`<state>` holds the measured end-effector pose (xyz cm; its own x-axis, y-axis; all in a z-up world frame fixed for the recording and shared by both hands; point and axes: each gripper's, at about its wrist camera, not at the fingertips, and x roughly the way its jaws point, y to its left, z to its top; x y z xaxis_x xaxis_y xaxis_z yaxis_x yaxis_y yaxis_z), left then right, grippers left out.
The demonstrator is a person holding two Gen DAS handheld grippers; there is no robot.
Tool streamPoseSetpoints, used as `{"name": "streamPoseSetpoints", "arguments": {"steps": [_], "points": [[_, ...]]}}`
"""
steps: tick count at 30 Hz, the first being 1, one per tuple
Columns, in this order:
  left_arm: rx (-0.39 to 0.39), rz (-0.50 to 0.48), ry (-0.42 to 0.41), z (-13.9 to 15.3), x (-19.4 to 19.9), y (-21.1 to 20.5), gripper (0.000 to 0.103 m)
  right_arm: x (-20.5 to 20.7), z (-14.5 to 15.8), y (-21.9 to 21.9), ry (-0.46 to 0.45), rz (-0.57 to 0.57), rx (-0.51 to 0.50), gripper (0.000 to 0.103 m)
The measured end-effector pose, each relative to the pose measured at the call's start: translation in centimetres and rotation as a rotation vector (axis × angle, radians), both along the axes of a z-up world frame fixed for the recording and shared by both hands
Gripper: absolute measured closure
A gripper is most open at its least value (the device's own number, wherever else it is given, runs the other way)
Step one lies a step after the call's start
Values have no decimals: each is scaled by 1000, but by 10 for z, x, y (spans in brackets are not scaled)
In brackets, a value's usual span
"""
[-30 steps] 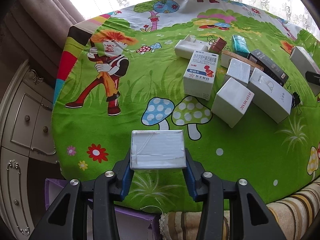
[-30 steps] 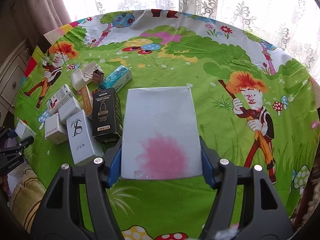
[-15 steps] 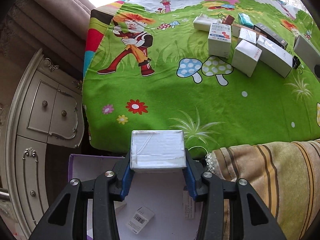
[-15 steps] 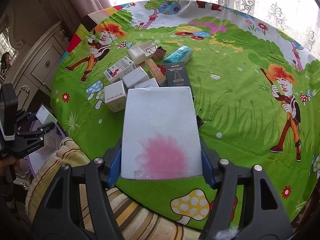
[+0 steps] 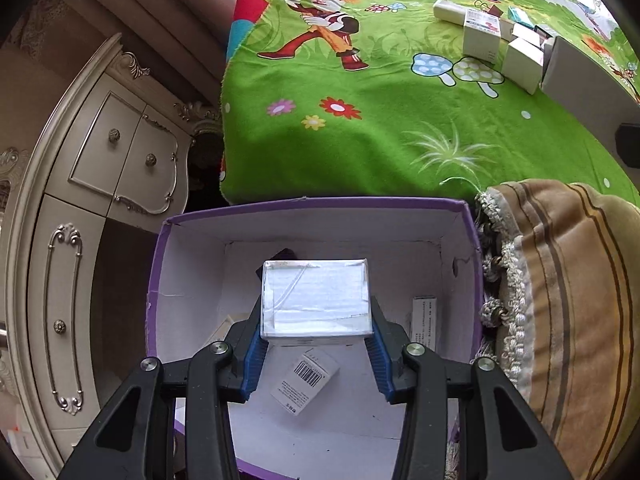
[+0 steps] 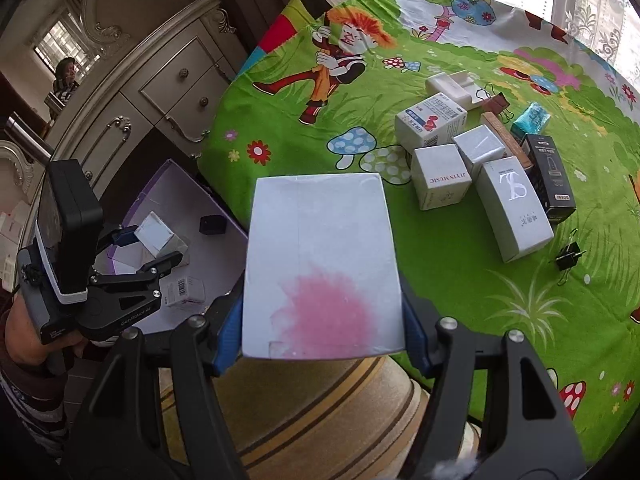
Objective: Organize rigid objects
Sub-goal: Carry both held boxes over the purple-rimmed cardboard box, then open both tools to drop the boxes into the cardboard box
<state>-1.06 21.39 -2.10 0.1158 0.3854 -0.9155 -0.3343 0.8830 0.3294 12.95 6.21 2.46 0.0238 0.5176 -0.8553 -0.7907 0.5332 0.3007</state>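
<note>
My left gripper (image 5: 316, 354) is shut on a small white taped box (image 5: 315, 298) and holds it over the open purple storage box (image 5: 312, 205) on the floor. It also shows in the right wrist view (image 6: 149, 240), holding the small box (image 6: 154, 234) above the purple box (image 6: 188, 184). My right gripper (image 6: 322, 344) is shut on a larger white box with a pink stain (image 6: 320, 264), held above the table's near edge. Several boxes (image 6: 476, 160) stay on the green cartoon tablecloth (image 6: 304, 152).
The purple box holds a barcode-labelled box (image 5: 306, 378), another white box (image 5: 424, 322) and a small black item (image 6: 212, 224). A striped cushion (image 5: 568, 280) sits to its right, a cream cabinet (image 5: 100, 168) to its left. A black binder clip (image 6: 568, 256) lies on the cloth.
Both grippers have swung left and off the table with their boxes. The left one now hangs over the purple box; the right one has come back to the table's near edge.
</note>
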Motion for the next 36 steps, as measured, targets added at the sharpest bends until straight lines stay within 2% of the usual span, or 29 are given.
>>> {"name": "streamPoseSetpoints", "arguments": {"steps": [9,14,20,36], "points": [[20,124,1,-6,-50,29,57,-55,-11,63,71,121,-15,34],[11,221,-33,-9,-75,42,57,-77,-22,88,79,186,-53,34],[-4,293,-59,-14,-99,53,57,-97,-36,109,79,256,-103,34],[-50,360,-76,-35,-119,72,57,-116,-64,148,42,320,-207,33]]}}
